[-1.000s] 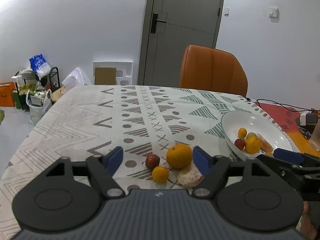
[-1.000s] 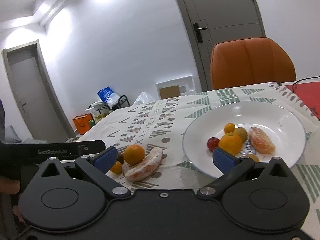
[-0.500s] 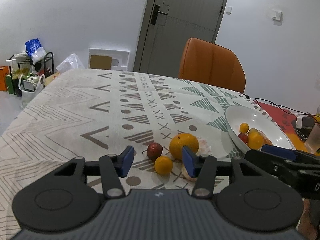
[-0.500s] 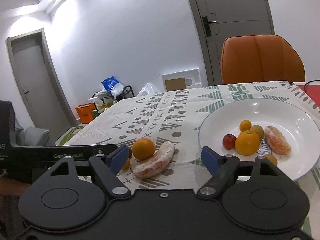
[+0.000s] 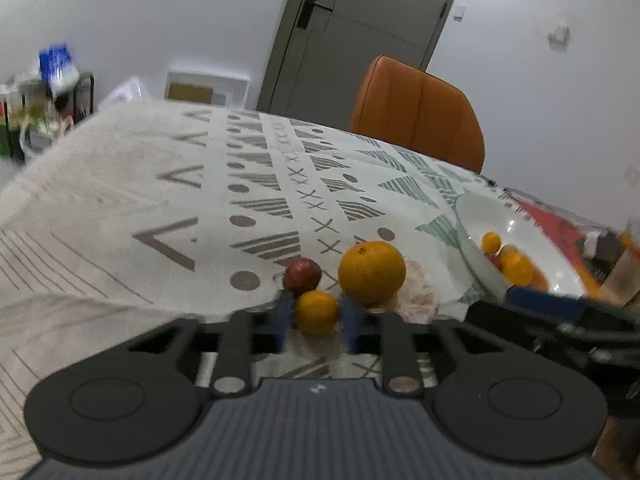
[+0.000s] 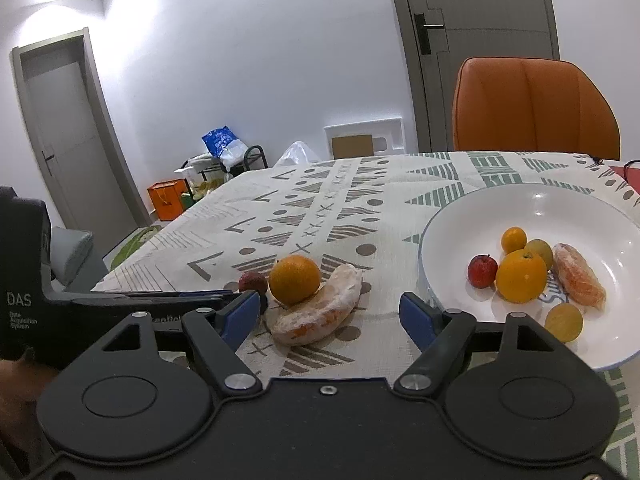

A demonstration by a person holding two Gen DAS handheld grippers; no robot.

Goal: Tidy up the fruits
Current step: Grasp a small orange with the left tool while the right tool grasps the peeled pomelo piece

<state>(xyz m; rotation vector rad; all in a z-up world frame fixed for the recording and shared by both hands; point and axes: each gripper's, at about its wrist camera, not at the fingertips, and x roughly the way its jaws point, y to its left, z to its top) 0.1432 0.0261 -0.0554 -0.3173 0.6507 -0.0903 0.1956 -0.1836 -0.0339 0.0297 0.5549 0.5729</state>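
Observation:
My left gripper [image 5: 316,322] is shut on a small orange fruit [image 5: 317,311] that rests on the patterned tablecloth. Just beyond it lie a dark red fruit [image 5: 302,274], a big orange [image 5: 371,272] and a peeled citrus piece [image 5: 418,294]. The right wrist view shows the big orange [image 6: 294,279], the peeled piece [image 6: 320,312] and the red fruit [image 6: 253,282]. My right gripper [image 6: 328,314] is open and empty, low over the cloth beside a white plate [image 6: 532,208] holding several fruits.
An orange chair [image 5: 416,114] stands at the table's far side. The plate [image 5: 476,216] sits at the right in the left wrist view, with cables and a glass [image 5: 624,276] past it. Bags and a rack [image 6: 224,156] stand on the floor at left.
My left gripper moved forward and down and closed its fingers around the small orange fruit. My right gripper drifted left, bringing the loose fruits nearer the centre of its view.

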